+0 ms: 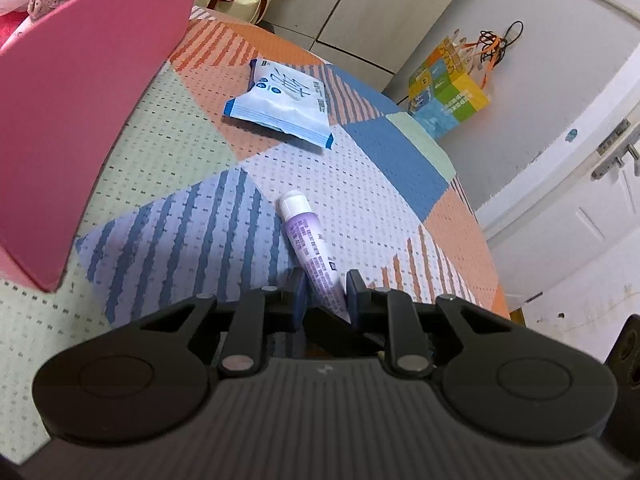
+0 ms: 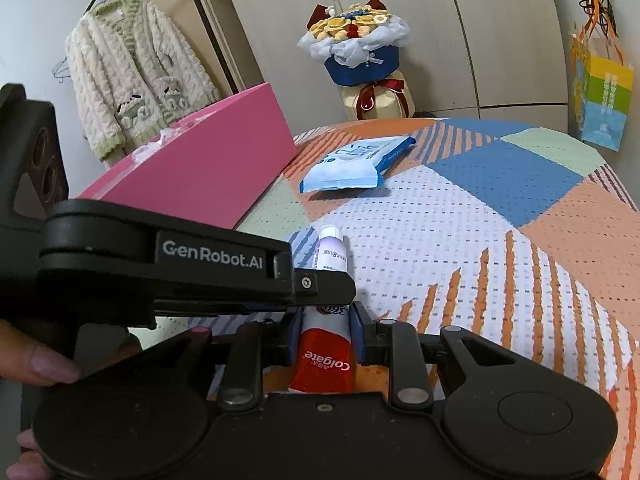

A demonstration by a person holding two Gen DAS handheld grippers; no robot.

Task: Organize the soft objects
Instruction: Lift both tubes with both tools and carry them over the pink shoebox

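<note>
A purple tube (image 1: pixel 308 248) with a white cap sits between the blue pads of my left gripper (image 1: pixel 326 280), which is shut on its lower end. The cap points away over the patterned tablecloth (image 1: pixel 180 168). In the right wrist view my right gripper (image 2: pixel 327 316) is shut on a red Colgate toothpaste tube (image 2: pixel 326 354). The left gripper (image 2: pixel 336 286) crosses just in front of it and hides the Colgate tube's far end. The purple tube (image 2: pixel 332 248) shows beyond. A blue-and-white wipes packet (image 1: pixel 280 104) (image 2: pixel 352 160) lies farther back. A pink box (image 1: pixel 80 120) (image 2: pixel 208 168) stands at the left.
A flower bouquet (image 2: pixel 356 44) stands at the table's far end, before wardrobe doors. A colourful gift bag (image 1: pixel 448 96) (image 2: pixel 604 96) hangs at the right and a fluffy cardigan (image 2: pixel 132 72) at the left. A person's fingers (image 2: pixel 44 364) grip the left tool. The table edge (image 1: pixel 480 232) curves along the right.
</note>
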